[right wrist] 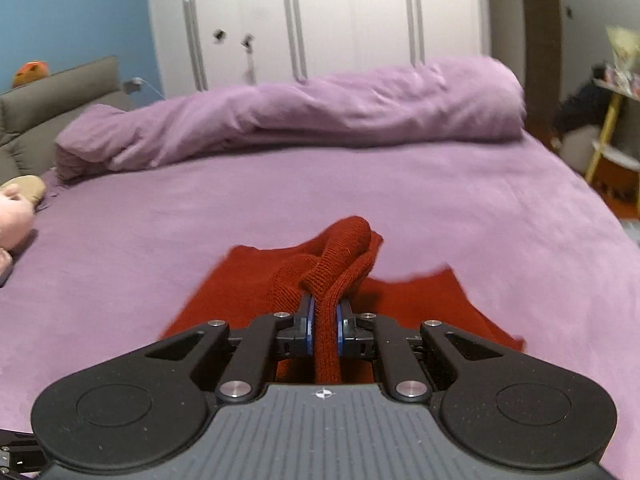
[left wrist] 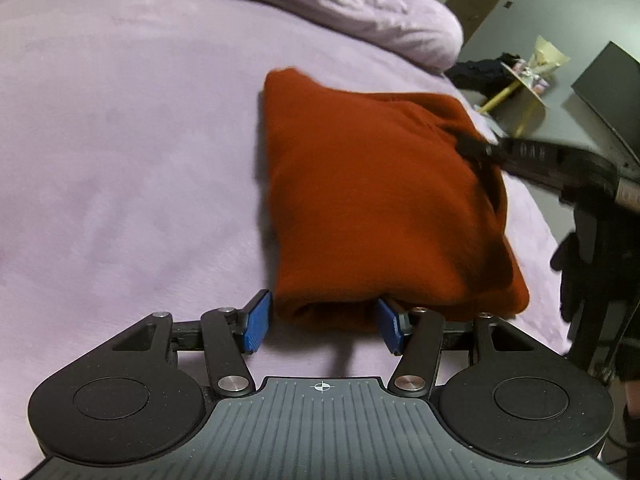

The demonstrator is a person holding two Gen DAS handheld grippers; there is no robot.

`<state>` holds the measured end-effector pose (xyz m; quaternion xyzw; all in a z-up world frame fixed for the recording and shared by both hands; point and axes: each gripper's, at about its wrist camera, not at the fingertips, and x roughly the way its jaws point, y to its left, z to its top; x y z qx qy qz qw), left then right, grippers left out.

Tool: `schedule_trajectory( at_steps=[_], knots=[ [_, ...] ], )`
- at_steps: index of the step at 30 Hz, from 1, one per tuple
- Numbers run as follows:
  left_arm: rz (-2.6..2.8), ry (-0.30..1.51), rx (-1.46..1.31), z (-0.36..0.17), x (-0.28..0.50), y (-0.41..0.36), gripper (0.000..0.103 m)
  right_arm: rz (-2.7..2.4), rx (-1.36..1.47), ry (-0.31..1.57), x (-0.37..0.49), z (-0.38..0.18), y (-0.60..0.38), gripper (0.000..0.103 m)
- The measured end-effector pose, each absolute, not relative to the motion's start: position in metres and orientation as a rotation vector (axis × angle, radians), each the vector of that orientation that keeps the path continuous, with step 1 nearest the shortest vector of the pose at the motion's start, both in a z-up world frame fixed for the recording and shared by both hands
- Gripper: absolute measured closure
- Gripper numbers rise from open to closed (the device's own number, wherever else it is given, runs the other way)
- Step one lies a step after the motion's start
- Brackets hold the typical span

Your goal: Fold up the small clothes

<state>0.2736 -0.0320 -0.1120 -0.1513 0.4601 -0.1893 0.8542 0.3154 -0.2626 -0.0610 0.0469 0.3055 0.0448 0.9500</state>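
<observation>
A rust-red knit garment (left wrist: 372,200) lies folded on the purple bed sheet (left wrist: 120,160). My left gripper (left wrist: 323,322) is open, its blue pads on either side of the garment's near edge, the right pad partly under the cloth. My right gripper (right wrist: 325,320) is shut on a bunched fold of the red garment (right wrist: 340,264) and lifts it above the rest of the cloth. In the left wrist view the right gripper (left wrist: 476,148) reaches in from the right and pinches the garment's right side.
A rolled purple duvet (right wrist: 300,120) lies across the far side of the bed. White wardrobe doors (right wrist: 320,20) stand behind it. A grey headboard (right wrist: 48,104) is at the left. A yellow-legged side table (left wrist: 524,80) stands past the bed's right edge.
</observation>
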Motion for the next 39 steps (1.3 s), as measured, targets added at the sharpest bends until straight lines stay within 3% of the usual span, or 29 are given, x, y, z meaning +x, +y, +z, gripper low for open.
schedule_trajectory(
  at_steps=[9, 12, 14, 16, 19, 22, 29, 39],
  knots=[
    [-0.379, 0.956, -0.266, -0.113, 0.275, -0.040, 0.042, 0.043, 0.240, 0.740, 0.325, -0.125, -0.309, 0.091],
    [-0.370, 0.959, -0.272, -0.112, 0.274, -0.041, 0.043, 0.067, 0.418, 0.766, 0.325, -0.122, -0.325, 0.081],
    [-0.366, 0.957, -0.264, -0.112, 0.272, -0.046, 0.042, 0.091, 0.561, 0.782, 0.325, -0.124, -0.338, 0.065],
    [-0.363, 0.952, -0.246, -0.113, 0.270, -0.050, 0.041, 0.110, 0.649, 0.781, 0.324, -0.129, -0.344, 0.059],
    [-0.355, 0.947, -0.220, -0.112, 0.269, -0.055, 0.039, 0.129, 0.656, 0.785, 0.329, -0.138, -0.340, 0.060],
    [-0.345, 0.943, -0.201, -0.110, 0.268, -0.060, 0.039, 0.124, 0.501, 0.778, 0.335, -0.133, -0.317, 0.092],
    [-0.339, 0.946, -0.223, -0.109, 0.268, -0.060, 0.039, 0.026, 0.025, 0.622, 0.318, -0.083, -0.282, 0.093],
    [-0.338, 0.951, -0.195, -0.109, 0.269, -0.072, 0.039, -0.103, -0.001, 0.708, 0.325, -0.115, -0.310, 0.089]
  ],
)
